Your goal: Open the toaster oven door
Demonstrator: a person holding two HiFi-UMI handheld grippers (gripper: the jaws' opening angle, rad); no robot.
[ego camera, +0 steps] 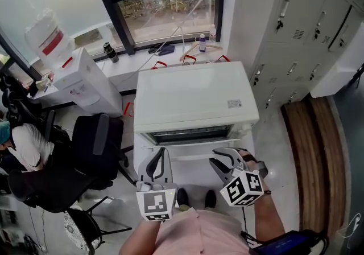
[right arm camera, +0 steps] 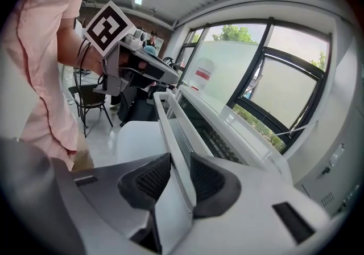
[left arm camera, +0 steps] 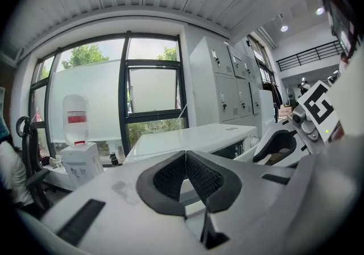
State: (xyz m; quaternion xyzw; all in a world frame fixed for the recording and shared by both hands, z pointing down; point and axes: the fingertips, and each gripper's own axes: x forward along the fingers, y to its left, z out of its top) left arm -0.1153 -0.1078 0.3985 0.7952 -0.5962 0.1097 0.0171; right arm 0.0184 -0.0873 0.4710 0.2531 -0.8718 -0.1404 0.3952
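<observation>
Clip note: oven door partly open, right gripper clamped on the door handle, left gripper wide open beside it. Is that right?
Not quite. The left gripper is shut, its jaws together on nothing, as the left gripper view shows. The rest stands: the right gripper clamps the door handle of the partly open oven.

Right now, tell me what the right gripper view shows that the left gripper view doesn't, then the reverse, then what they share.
Only the right gripper view: the right gripper shut on the door handle, the rack inside the partly opened door, and a pink sleeve. Only the left gripper view: the left gripper shut on nothing, and a black railing high up. Both: the white toaster oven, the window and the water bottle.
</observation>
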